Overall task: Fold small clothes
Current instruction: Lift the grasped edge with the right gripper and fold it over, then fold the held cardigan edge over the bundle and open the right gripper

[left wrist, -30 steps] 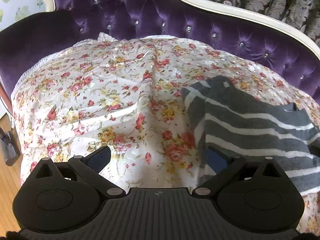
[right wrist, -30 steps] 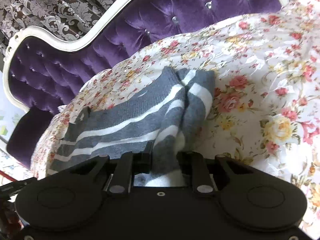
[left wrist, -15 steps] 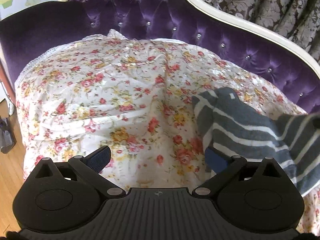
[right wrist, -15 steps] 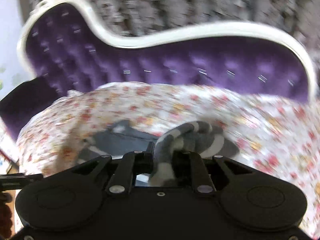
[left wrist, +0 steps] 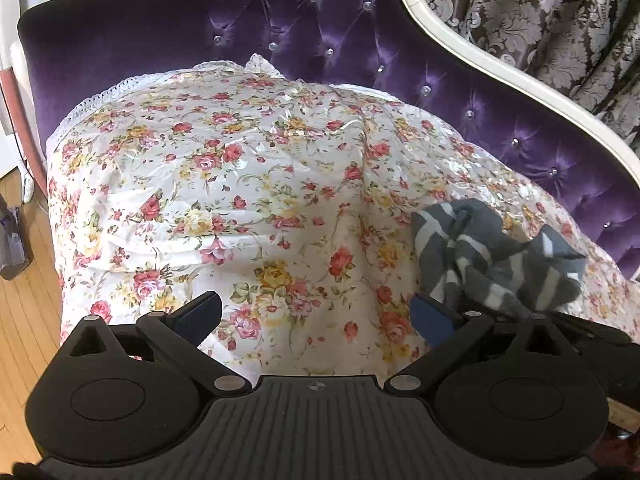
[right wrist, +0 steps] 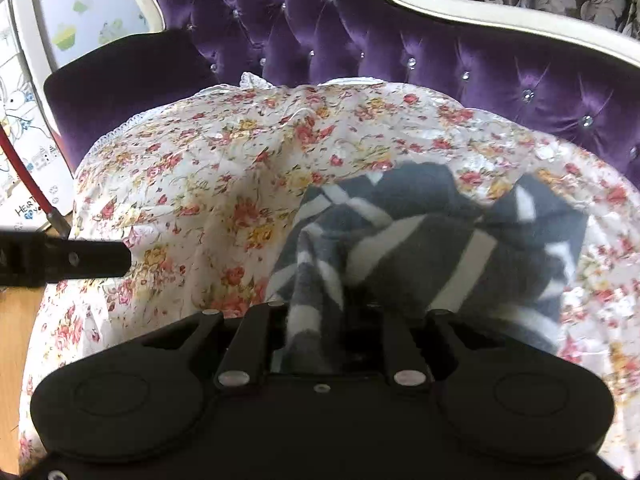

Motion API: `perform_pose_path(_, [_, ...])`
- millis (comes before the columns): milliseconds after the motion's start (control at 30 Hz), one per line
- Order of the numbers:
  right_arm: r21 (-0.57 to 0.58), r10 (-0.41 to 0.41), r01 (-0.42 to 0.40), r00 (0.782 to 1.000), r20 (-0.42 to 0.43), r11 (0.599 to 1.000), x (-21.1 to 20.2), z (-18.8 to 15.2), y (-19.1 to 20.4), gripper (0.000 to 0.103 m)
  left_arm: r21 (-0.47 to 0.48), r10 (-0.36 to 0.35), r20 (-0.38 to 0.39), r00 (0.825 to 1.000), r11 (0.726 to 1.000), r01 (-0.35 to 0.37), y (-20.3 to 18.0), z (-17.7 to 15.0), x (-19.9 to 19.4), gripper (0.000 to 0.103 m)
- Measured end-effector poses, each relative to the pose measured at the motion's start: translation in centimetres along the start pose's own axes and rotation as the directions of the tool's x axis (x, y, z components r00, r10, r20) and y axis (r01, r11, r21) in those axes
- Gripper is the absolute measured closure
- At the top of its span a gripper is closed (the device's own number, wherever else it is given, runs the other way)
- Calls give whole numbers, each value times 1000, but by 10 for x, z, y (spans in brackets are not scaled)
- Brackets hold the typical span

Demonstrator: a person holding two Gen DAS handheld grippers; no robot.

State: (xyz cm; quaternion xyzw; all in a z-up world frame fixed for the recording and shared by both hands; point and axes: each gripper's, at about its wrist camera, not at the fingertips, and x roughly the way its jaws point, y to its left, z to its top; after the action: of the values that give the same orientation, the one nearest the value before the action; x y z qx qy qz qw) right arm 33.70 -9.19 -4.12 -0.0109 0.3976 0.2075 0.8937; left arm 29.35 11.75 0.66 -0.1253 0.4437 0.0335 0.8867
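Note:
A small grey garment with white stripes (left wrist: 480, 256) lies bunched on the flowered cover (left wrist: 240, 184) of a purple sofa, to the right in the left wrist view. My left gripper (left wrist: 316, 308) is wide open and empty, its right finger (left wrist: 430, 316) just beside the garment's near edge. In the right wrist view the garment (right wrist: 420, 240) fills the middle. A striped fold of it hangs between the jaws of my right gripper (right wrist: 328, 312), which are opening, with a dark gap beside the cloth. The black bar at the left edge there is part of my left gripper (right wrist: 80, 258).
The tufted purple sofa back (left wrist: 320, 40) with its white frame rises behind the cover, and a patterned curtain (left wrist: 540, 12) hangs beyond it. Wooden floor (left wrist: 24, 320) shows at the left past the seat's edge. A red rod (right wrist: 24, 176) leans at the left.
The garment lay spread flat; my right gripper swept across with its edge, and it now sits bunched in a heap. The right jaws have parted. My left gripper shifted slightly and stayed open.

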Motion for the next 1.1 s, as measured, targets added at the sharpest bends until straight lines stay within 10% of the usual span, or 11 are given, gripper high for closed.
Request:
perform_pose_path(67, [15,61,-61,998,29,998,-7,-1,-5,50,5,-2,1,1000,1000,2,-2,0,0,2])
perform_pose_path(333, [2,190,-192,970,150,981,-49,-8,-15,37,38,-23,13,1000,999,22,-10,-4,2,2])
perform_pose_path(767, [-33,-9,17,976,217,999,-83,-44,-43,46,147,-120,83,989,983,107,-40,-13,-10,2])
perform_pose_path(1100, [-119,138,-114,964,226,986,-35,-62,14,55,204,-156,64,986,969,140,-54,-23,-2,2])
